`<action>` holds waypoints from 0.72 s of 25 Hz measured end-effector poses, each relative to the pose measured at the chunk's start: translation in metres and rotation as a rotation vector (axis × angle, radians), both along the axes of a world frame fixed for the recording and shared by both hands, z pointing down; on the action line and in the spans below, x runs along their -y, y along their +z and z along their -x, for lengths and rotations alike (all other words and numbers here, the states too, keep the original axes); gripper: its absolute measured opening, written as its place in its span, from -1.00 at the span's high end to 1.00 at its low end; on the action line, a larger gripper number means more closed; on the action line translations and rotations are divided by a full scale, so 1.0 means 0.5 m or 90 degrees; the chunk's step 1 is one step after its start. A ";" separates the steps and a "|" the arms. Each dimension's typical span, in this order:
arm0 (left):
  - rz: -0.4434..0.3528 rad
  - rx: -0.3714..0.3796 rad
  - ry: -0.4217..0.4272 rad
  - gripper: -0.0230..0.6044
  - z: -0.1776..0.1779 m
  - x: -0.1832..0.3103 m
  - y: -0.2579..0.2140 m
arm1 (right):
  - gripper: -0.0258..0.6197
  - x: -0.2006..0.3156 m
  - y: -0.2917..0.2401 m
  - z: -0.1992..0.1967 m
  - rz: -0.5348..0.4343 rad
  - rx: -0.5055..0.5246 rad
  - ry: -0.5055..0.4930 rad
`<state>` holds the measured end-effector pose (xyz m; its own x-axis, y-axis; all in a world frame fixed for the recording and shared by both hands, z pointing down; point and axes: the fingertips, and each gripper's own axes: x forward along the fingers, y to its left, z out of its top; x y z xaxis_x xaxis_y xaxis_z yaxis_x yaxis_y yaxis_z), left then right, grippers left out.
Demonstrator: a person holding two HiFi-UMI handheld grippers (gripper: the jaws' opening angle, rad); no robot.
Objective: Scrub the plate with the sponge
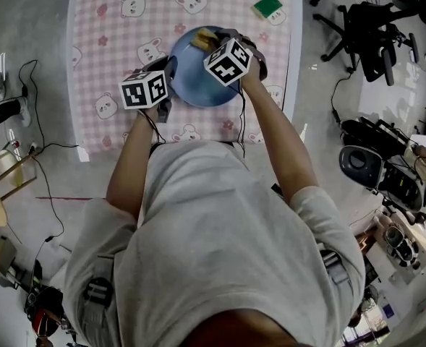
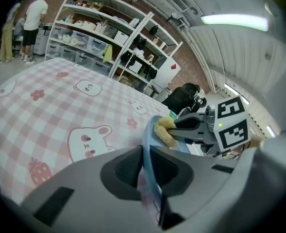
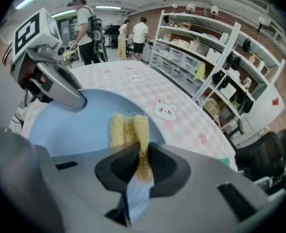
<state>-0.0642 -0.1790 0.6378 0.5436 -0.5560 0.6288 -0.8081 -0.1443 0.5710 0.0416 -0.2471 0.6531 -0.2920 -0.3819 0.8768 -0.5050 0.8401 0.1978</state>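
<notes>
A round blue plate is over the pink checked table, and its rim runs edge-on between the jaws of my left gripper, which is shut on it. In the head view the left gripper is at the plate's left edge. My right gripper is shut on a yellow sponge, folded between its jaws. The sponge presses on the plate's blue face near the far rim. It also shows as the sponge in the head view and as the sponge in the left gripper view.
A green pad lies at the far right of the table, whose cloth has bear prints. Office chairs and gear stand to the right, cables lie on the floor at left. Shelves and people stand beyond.
</notes>
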 end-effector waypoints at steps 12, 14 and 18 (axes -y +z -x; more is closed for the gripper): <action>0.000 0.007 -0.018 0.78 0.005 0.026 -0.011 | 0.76 -0.048 -0.013 0.112 -0.127 -0.079 -0.274; 0.000 -0.001 -0.038 0.77 0.010 0.026 -0.017 | 0.76 -0.067 -0.019 0.121 -0.135 -0.086 -0.311; 0.005 -0.017 -0.072 0.75 0.025 0.010 -0.018 | 0.76 -0.125 -0.017 0.134 -0.138 -0.085 -0.363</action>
<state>-0.0769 -0.1840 0.6291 0.4938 -0.6099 0.6198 -0.8037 -0.0480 0.5931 -0.0255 -0.1846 0.6448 -0.3948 -0.3713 0.8404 0.0521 0.9042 0.4240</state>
